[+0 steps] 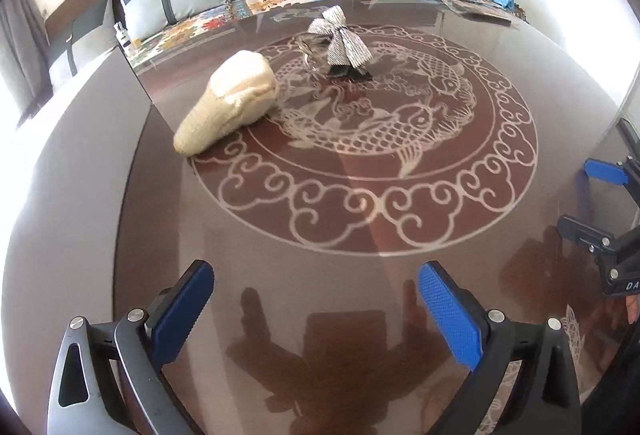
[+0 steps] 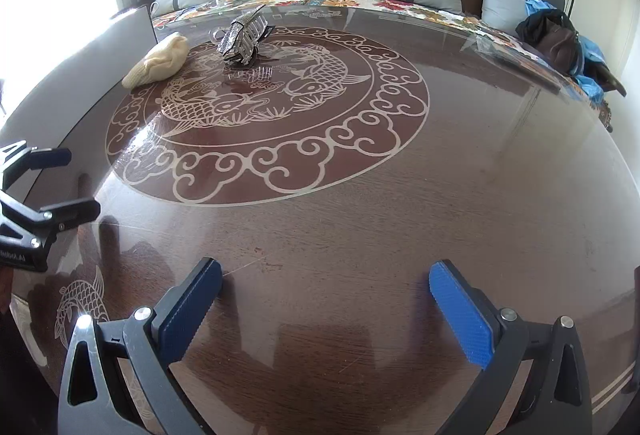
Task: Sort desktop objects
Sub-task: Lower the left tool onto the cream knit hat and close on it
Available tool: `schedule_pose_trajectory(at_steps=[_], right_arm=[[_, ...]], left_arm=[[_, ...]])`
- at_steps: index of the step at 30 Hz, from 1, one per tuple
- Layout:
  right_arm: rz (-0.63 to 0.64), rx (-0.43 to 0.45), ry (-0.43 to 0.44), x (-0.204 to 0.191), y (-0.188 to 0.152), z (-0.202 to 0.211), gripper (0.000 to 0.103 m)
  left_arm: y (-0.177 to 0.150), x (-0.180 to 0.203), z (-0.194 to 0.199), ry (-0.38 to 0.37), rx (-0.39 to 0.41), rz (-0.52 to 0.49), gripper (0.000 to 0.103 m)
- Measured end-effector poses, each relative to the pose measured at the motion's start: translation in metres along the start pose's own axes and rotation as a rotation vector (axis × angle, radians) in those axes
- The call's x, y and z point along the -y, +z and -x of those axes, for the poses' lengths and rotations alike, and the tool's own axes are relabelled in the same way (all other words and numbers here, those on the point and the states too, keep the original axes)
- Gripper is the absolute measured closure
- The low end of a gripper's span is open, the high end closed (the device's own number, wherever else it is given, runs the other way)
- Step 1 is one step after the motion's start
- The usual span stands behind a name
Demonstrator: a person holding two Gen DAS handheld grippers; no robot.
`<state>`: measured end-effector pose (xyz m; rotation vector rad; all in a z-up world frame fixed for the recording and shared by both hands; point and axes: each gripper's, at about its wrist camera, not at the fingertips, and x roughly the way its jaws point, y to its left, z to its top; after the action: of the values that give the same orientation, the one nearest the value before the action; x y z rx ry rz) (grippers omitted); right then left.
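a glossy brown table (image 2: 400, 195) carries a pale fish medallion (image 2: 264, 107). on the medallion's far left edge lies a cream hat (image 1: 228, 103), with a silver bow clip (image 1: 340, 39) just right of it. near, the left gripper (image 1: 316, 299) and right gripper (image 2: 326, 299) hover, jaws apart, holding nothing.

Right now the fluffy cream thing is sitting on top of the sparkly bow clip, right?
Not quite. The left wrist view shows the fluffy cream thing lying on the table beside the sparkly bow clip, with a gap between them, not on top of it.
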<state>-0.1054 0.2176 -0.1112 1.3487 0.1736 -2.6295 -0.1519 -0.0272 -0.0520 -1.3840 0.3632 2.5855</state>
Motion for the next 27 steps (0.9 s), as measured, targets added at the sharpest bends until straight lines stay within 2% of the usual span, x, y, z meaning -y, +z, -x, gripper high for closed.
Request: schedule_pose_trajectory(at_steps=[6,12,17,21,24,26,27], right_arm=[[-0.001,0.000,0.001,0.000,0.000,0.001,0.000],[-0.001,0.000,0.001,0.000,0.001,0.001,0.000],[-0.001,-0.001,0.001,0.000,0.001,0.001,0.000],[-0.002,-0.001,0.002,0.000,0.002,0.001,0.000],[-0.002,-0.002,0.002,-0.001,0.002,0.000,0.000],[-0.002,-0.002,0.002,-0.001,0.002,0.000,0.000],[-0.002,-0.002,0.002,-0.001,0.002,0.000,0.000]], left_arm=[[0.061,-0.045,-0.022,0.055,-0.002,-0.014,0.000],[0.099,-0.058,-0.058,0.015,-0.018,0.015,0.000],[0.115,-0.054,-0.087,0.033,-0.051,0.013,0.000],[0.113,-0.058,-0.107,0.035,-0.084,0.077,0.000],[0.106,-0.065,-0.106,0.031,-0.059,0.148,0.001],[0.101,-0.067,-0.102,0.013,-0.035,0.181,0.020],[0.099,-0.068,-0.100,0.021,-0.026,0.187,0.022]])
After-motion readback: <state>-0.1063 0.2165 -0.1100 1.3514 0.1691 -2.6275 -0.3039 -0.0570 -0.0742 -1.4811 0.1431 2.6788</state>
